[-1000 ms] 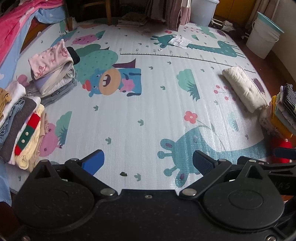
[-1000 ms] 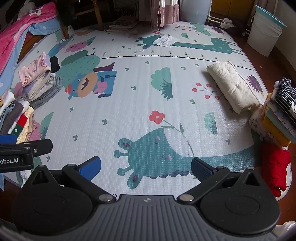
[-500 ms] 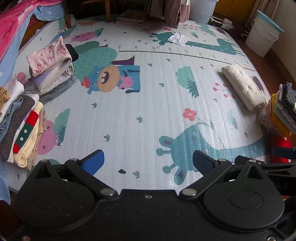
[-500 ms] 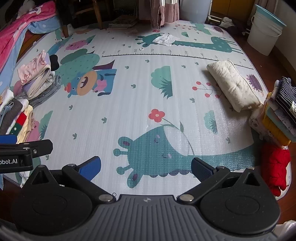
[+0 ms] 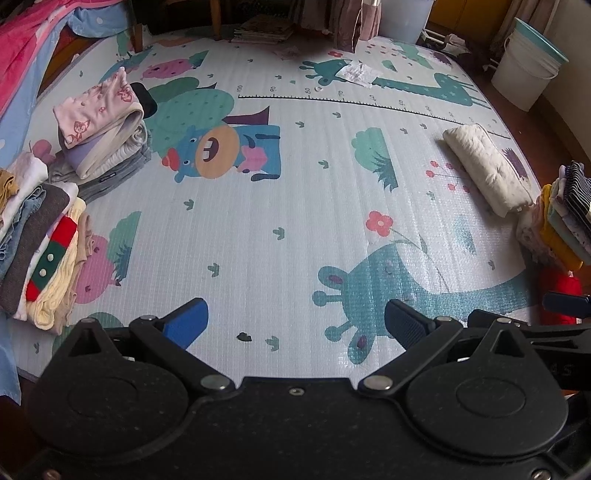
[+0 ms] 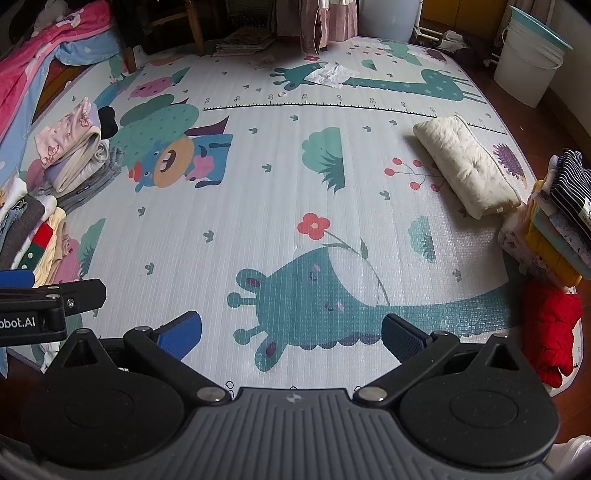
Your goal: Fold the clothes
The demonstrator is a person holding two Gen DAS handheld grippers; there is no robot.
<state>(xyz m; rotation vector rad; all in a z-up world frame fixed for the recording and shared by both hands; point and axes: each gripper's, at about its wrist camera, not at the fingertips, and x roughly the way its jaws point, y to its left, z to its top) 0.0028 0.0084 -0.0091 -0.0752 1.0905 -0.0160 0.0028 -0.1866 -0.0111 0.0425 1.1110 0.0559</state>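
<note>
My left gripper [image 5: 295,323] hangs open over the near part of the cartoon play mat [image 5: 295,206], nothing between its blue pads. My right gripper [image 6: 291,332] is open too, above the teal giraffe print [image 6: 306,291]. A folded cream garment [image 6: 465,170] lies at the mat's right side, also seen as the cream garment [image 5: 484,170] in the left wrist view. Folded stacks [image 5: 40,243] and a pink-topped pile [image 5: 99,129] sit along the left edge. A striped-topped stack [image 6: 557,218] and a red jacket [image 6: 554,328] sit at the right edge.
A white bucket [image 6: 532,62] stands at the far right off the mat. Crumpled paper [image 6: 328,75] lies on the far part of the mat. A pink blanket [image 6: 48,55] and chair legs [image 6: 192,33] are at the back left. The left gripper's body [image 6: 48,310] shows at the right view's left edge.
Both views have shifted slightly: the mat and piles sit a little lower and nearer in the frames. Both grippers stay open and hold nothing.
</note>
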